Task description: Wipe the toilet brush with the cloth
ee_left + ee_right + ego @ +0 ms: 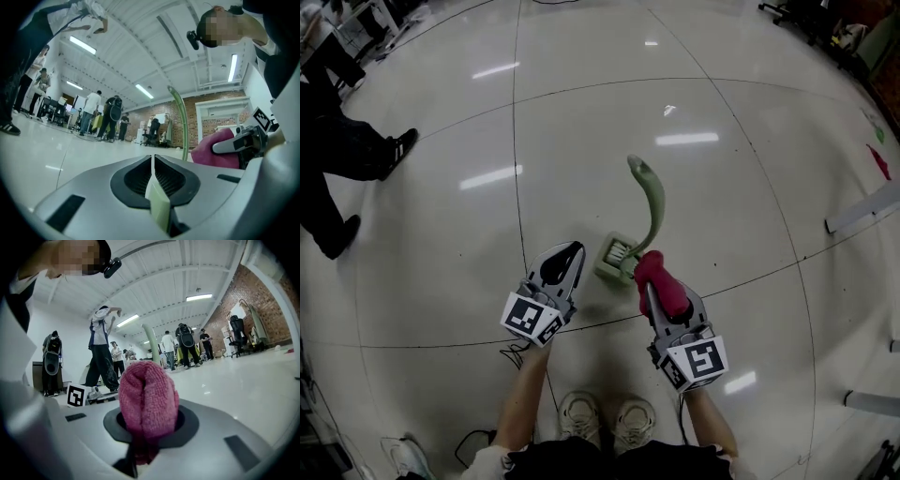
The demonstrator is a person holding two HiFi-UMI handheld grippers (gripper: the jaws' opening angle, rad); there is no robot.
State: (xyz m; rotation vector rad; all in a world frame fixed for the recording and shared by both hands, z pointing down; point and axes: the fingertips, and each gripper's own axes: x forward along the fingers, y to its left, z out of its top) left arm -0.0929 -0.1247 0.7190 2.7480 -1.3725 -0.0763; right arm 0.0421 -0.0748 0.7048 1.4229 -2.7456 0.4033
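Head view: I hold both grippers low in front of me, forearms reaching forward above my shoes [600,417]. My left gripper [570,251] and right gripper [651,289] flank the toilet brush [654,202]. Its green handle curves away over the floor [441,309], and its square foot [617,255] lies just beside the left jaw tips. Pale bristles show in that foot. I cannot tell whether foot and jaws touch. The pink cloth [654,272] bulges from the right jaws, close against the lower handle.

Left gripper view: the left gripper [152,158] points level, jaws clenched. A pale green strip [158,206] is pinched in the seam. I cannot tell whether it belongs to the brush. The brush handle [183,126] rises upright beyond, and its lower end is hidden behind the gripper body. The cloth [216,150] and right gripper [243,143] sit at the right.

Right gripper view: the right gripper [147,420] is clamped on the bunched cloth [147,397], which hides the jaw tips. The brush handle [151,343] stands behind it, with its base hidden.
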